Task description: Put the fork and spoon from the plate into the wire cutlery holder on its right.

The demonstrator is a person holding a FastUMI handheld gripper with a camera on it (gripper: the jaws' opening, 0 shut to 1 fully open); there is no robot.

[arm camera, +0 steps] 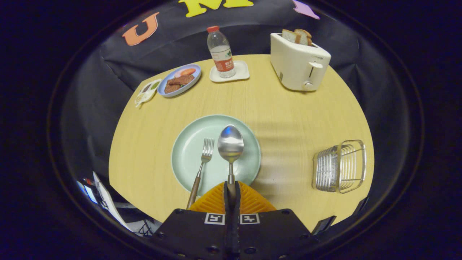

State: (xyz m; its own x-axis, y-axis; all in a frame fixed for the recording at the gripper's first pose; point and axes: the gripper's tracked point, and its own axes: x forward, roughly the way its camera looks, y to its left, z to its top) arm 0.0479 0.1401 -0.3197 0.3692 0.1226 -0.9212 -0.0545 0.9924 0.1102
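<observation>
A pale green plate (187,159) sits on the wooden table just ahead of my fingers. A fork (203,162) with a brown handle lies on its left half, tines pointing away. My gripper (231,189) is shut on the handle of a steel spoon (230,144), whose bowl stands out over the plate's middle, apparently lifted a little. The wire cutlery holder (340,166) stands to the right of the plate, near the table's right edge, with nothing seen inside it.
Beyond the plate stand a white toaster (299,63) with bread slices, a water bottle (221,52) on a white coaster, a blue plate of food (179,80) and a small sauce dish (147,92). Bare tabletop lies between the green plate and the holder.
</observation>
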